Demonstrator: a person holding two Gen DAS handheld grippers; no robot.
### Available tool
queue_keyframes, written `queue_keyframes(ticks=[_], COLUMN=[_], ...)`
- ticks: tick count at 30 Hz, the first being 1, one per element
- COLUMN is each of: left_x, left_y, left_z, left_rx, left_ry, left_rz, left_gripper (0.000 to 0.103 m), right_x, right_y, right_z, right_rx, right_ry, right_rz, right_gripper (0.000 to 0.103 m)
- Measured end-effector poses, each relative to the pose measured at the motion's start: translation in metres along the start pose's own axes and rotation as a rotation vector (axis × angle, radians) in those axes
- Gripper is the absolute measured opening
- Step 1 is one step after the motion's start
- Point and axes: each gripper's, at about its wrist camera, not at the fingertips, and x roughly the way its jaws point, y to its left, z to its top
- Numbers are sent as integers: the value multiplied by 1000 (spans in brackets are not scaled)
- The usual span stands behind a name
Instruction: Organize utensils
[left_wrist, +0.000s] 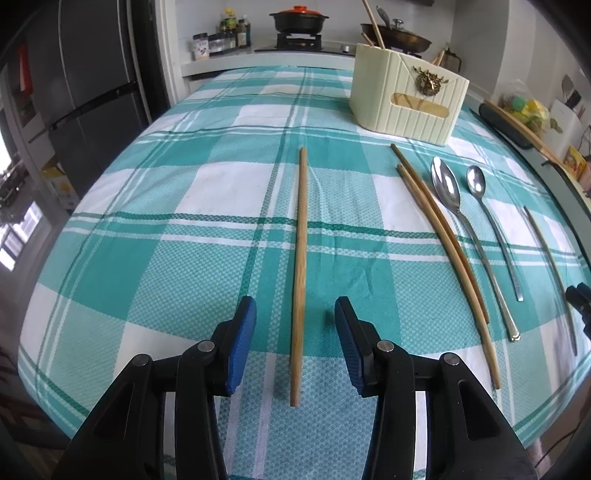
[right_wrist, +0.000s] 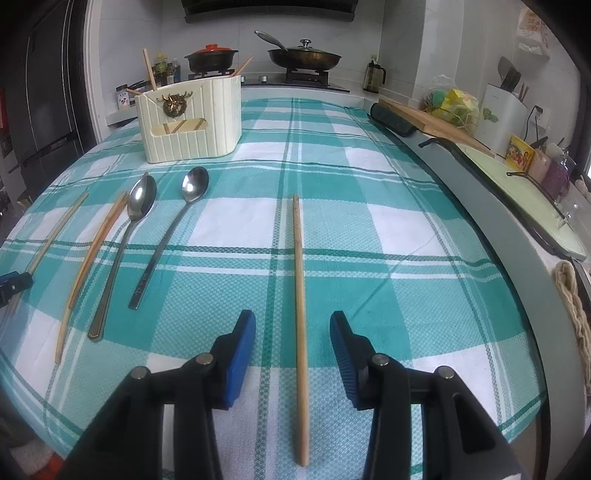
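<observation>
On a teal checked tablecloth lie several utensils. In the left wrist view my left gripper (left_wrist: 295, 314) is open, its blue pads on either side of a single wooden chopstick (left_wrist: 300, 258) lying lengthwise. To its right lie a chopstick pair (left_wrist: 443, 240), a large spoon (left_wrist: 447, 190), a smaller spoon (left_wrist: 477, 181) and another chopstick (left_wrist: 550, 269). A cream utensil holder (left_wrist: 406, 99) stands at the back with chopsticks in it. In the right wrist view my right gripper (right_wrist: 292, 321) is open astride another chopstick (right_wrist: 300, 295). The holder (right_wrist: 192, 122) and the spoons (right_wrist: 142, 201) are at left.
Behind the table is a stove with a black pot (left_wrist: 299, 22) and a lidded pan (right_wrist: 304, 55), and spice jars (left_wrist: 221, 40). A fridge (left_wrist: 92, 92) stands at left. A counter with a cutting board (right_wrist: 436, 122), bagged items (right_wrist: 450, 105) and a drying tray runs along the right edge.
</observation>
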Motion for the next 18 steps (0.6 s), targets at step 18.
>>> queue_keyframes(ticks=[18], left_x=[-9], left_y=[32], left_z=[27], left_rx=[-65], left_ry=[2], left_rz=[-104], left_gripper=[53], right_x=[-7], right_y=[-11], right_z=[8], right_rx=[3], right_ry=[-15], right_rz=[38], right_gripper=[43])
